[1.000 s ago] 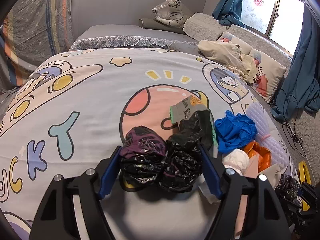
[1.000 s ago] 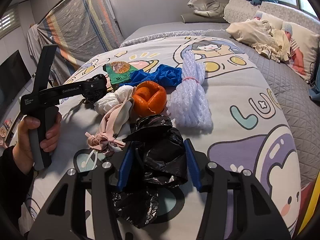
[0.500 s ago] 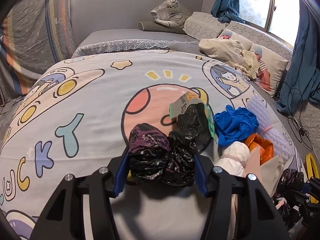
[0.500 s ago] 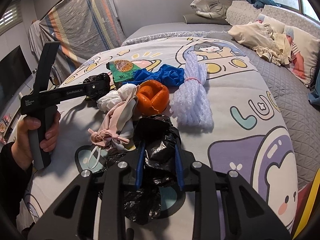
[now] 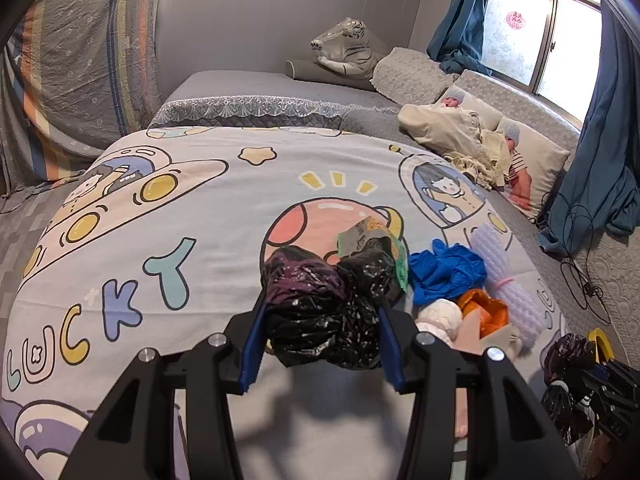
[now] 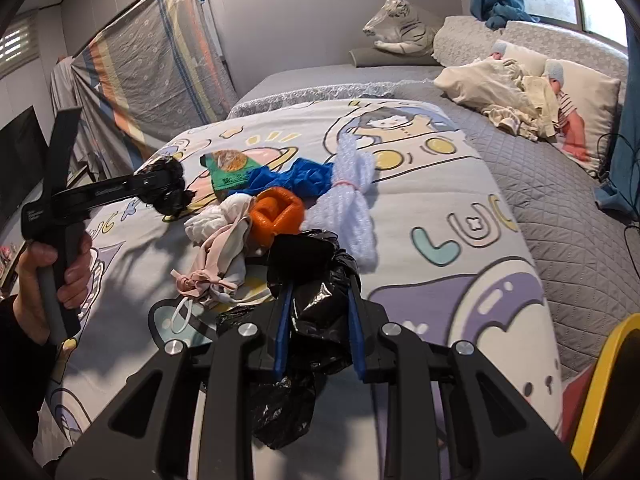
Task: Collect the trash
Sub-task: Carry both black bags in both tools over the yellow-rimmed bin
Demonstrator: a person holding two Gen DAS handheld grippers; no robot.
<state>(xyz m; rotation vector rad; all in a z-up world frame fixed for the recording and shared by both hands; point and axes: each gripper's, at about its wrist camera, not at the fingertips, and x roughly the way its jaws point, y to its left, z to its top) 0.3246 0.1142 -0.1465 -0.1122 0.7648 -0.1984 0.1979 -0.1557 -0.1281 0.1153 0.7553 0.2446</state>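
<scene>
Crumpled black plastic bag (image 6: 320,312): one end pinched in right gripper (image 6: 318,336), other bunched end (image 5: 324,312) pinched in left gripper (image 5: 320,332), above the cartoon-print duvet (image 5: 200,208).

Progress: bag secured, unopened; nothing collected.

Outstanding, beside bag: orange plastic wad (image 6: 276,212), blue crumpled gloves (image 6: 292,178), white foam netting (image 6: 352,200), green snack wrapper (image 6: 230,172), white tissue (image 6: 212,220).

Change: both jaws have just been closing on the bag, its ends now off the duvet.

Both wrist views angle down (close) over one bedspread (image 5: 208,216).
</scene>
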